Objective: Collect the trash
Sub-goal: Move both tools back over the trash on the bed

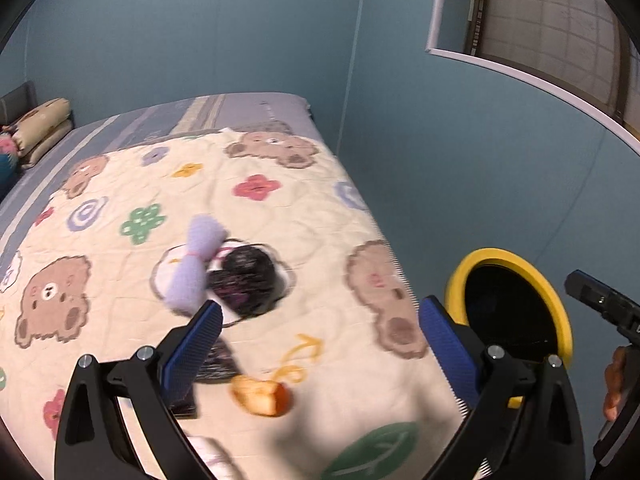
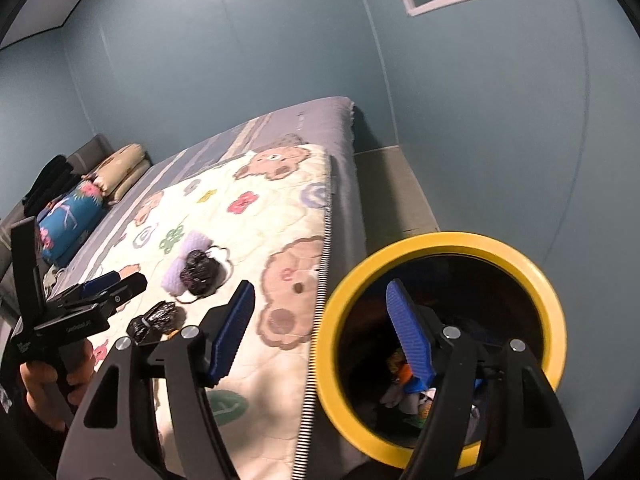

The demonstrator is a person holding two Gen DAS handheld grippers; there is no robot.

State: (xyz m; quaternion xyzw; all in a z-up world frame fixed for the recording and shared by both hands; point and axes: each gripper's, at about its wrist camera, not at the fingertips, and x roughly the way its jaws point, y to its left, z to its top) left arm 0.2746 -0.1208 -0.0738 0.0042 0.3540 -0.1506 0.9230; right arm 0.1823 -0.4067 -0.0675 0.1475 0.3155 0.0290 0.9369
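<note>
A yellow-rimmed black trash bin (image 2: pixel 432 240) stands beside the bed and holds several scraps; it also shows in the left wrist view (image 1: pixel 560 304). On the bear-print quilt (image 1: pixel 280 208) lie a crumpled black wrapper ball (image 1: pixel 244 280), a lilac sock-like roll (image 1: pixel 196 268), a flat dark wrapper (image 1: pixel 218 364) and a bitten apple piece (image 1: pixel 262 396). My left gripper (image 1: pixel 320 340) is open and empty above the quilt near the apple piece. My right gripper (image 2: pixel 320 328) is open and empty, one finger over the bin's mouth.
The bed (image 2: pixel 320 120) runs along a blue wall with pillows (image 2: pixel 120 168) and a folded blue blanket (image 2: pixel 68 216) at its head. A narrow strip of floor (image 2: pixel 392 192) lies between bed and wall. A white tissue-like scrap (image 1: pixel 212 456) lies at the quilt's near edge.
</note>
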